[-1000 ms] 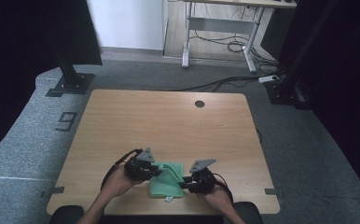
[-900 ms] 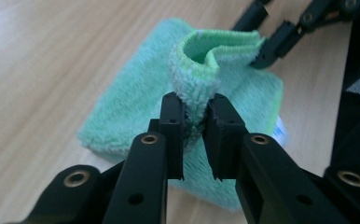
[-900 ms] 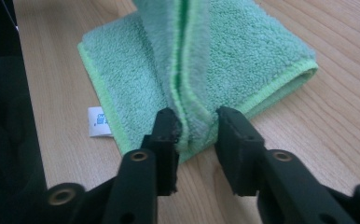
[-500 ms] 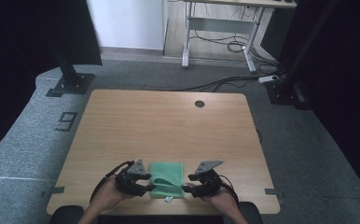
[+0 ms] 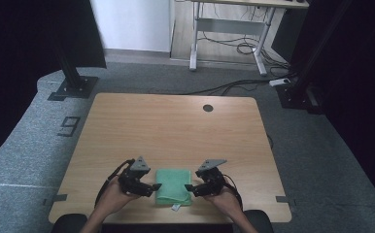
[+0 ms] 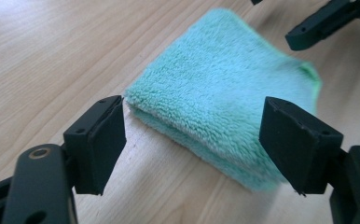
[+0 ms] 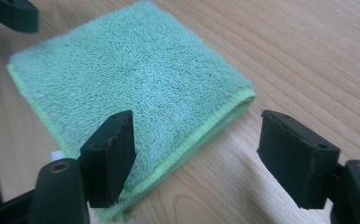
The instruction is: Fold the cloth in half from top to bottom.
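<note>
Folded green cloth (image 5: pixel 174 186) flat on the wooden table (image 5: pixel 176 131) near its front edge, left gripper (image 5: pixel 152 187) just beside one side, right gripper (image 5: pixel 189 188) just beside the other, both with jaws apart and just been opening, nothing clamped, cloth lying between the two grippers.

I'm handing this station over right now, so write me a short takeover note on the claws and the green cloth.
Left claw: open, jaws have just been opening, nothing pinched; it sits at the cloth's left edge.
Right claw: open, jaws have just been opening, nothing pinched; it sits at the cloth's right edge.
Green cloth: lies folded flat on the table near the front edge, between both claws.
Done: cloth folded into a small stack and let go.
Left: probably only drawing the claws away, or another fold if wanted.
</note>
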`<state>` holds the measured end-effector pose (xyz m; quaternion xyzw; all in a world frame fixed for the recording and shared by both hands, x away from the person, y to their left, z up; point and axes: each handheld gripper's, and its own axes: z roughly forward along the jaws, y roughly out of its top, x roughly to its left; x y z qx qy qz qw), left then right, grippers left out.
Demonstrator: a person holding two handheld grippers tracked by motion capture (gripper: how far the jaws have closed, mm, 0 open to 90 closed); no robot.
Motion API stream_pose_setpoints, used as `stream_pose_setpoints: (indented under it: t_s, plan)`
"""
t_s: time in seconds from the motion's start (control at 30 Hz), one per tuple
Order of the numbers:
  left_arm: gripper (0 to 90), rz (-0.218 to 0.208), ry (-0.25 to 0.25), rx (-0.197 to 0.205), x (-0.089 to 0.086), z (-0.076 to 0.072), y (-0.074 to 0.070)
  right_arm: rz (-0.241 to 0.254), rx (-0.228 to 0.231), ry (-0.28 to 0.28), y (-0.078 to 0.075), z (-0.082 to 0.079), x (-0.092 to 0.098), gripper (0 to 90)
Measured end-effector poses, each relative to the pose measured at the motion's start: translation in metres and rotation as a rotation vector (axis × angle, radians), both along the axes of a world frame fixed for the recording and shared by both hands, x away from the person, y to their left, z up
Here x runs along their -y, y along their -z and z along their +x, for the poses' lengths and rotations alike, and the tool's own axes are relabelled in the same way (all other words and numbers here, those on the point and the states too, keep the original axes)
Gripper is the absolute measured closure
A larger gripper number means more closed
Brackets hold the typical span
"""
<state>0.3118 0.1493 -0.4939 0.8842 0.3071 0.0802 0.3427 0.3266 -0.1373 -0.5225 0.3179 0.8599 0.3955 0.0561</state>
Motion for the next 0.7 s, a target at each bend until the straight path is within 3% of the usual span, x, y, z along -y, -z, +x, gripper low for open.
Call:
stream_pose_setpoints:
  t_s: [0.1, 0.4, 0.57, 0.7]
  plan:
    - [20.9, 0.031, -0.008, -0.015, 0.004, -0.003, 0.009, -0.018, 0.001, 0.004, 0.006, -0.001, -0.005, 24.6]
    - [21.2, 0.016, -0.069, -0.052, -0.008, -0.018, 0.026, -0.044, -0.007, -0.029, 0.015, -0.019, -0.005, 22.7]
    - [21.4, 0.027, -0.075, -0.040, -0.007, -0.023, 0.029, -0.063, 0.011, -0.042, 0.016, -0.026, -0.005, 22.4]
    - [20.8, 0.074, -0.080, -0.017, -0.003, -0.024, 0.035, -0.081, 0.025, -0.041, 0.021, -0.027, -0.006, 22.3]
